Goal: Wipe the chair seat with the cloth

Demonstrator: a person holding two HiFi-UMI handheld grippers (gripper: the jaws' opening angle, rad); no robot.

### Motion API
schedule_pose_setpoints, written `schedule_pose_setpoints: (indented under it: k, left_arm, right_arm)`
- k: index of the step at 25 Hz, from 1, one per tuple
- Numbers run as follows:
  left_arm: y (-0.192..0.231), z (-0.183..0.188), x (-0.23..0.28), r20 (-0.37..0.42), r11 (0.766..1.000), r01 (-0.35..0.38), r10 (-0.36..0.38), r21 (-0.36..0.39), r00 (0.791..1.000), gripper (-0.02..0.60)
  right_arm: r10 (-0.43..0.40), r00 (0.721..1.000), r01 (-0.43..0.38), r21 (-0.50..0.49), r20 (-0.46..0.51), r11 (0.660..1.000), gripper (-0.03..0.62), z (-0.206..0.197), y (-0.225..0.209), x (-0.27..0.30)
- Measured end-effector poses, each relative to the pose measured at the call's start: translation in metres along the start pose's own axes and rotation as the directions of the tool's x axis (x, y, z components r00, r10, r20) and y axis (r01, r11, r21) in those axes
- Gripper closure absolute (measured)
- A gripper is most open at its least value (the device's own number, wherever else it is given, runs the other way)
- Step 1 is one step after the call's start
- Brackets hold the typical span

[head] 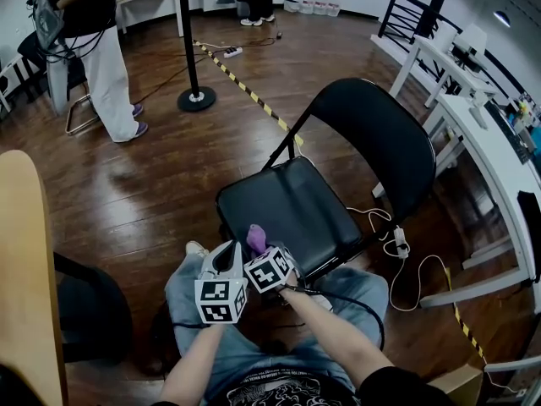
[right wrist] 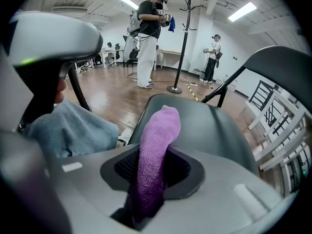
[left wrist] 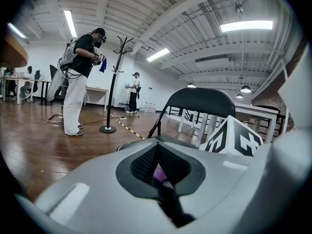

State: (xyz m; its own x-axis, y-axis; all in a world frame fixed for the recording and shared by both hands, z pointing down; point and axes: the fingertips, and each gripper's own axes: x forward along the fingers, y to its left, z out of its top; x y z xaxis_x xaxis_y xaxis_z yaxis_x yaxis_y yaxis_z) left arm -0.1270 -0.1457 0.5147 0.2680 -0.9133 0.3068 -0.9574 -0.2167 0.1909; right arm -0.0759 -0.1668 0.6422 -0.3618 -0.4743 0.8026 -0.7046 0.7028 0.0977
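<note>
A black folding chair stands before me, its seat (head: 292, 205) bare and glossy. A purple cloth (head: 255, 238), rolled into a thick finger, sticks out over the seat's front edge. My right gripper (head: 265, 249) is shut on that cloth (right wrist: 156, 150); in the right gripper view the jaws (right wrist: 151, 179) clamp its lower end and the seat (right wrist: 209, 126) lies just beyond. My left gripper (head: 230, 252) hovers close beside it on the left, jaws together. A thin purple sliver shows in the slit of the left gripper (left wrist: 158, 172); whether it is pinched there is unclear.
My knees in jeans (head: 190, 290) are under the grippers. A wooden tabletop (head: 25, 269) is at the left. White desks (head: 482, 134) stand right of the chair, with cables and a power strip (head: 399, 242) on the floor. A coat stand (head: 195, 98) and a person in white trousers (head: 106, 66) are behind.
</note>
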Motion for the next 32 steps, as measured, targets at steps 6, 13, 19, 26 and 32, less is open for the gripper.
schedule_pose_setpoints:
  k: [6,13,19,26,32]
  left_arm:
    - [-0.011,0.003,0.005,0.0,1.0,0.024,-0.024,0.005,1.0,0.578]
    - [-0.03,0.009,0.014,0.003,0.998,0.067,-0.067,0.019,0.998,0.578]
    - [-0.046,0.01,0.025,-0.007,0.995,0.094,-0.094,0.025,0.996,0.578]
    - [-0.063,0.012,0.033,-0.006,0.992,0.118,-0.118,0.034,0.993,0.578]
    - [-0.077,0.015,0.04,-0.009,0.99,0.136,-0.136,0.041,0.991,0.578]
  right_arm:
    - [-0.064,0.994,0.052,0.139,0.083,0.989,0.491,0.01,-0.028,-0.014]
    - [-0.184,0.967,0.103,0.394,0.175,0.913,0.493,0.014,-0.096,-0.035]
    - [-0.318,0.936,0.155,0.637,0.148,0.755,0.493,-0.014,-0.171,-0.053]
    - [-0.423,0.905,0.17,0.88,0.038,0.444,0.493,-0.076,-0.234,-0.064]
    - [-0.416,0.909,0.117,0.958,0.003,0.262,0.493,-0.101,-0.249,-0.066]
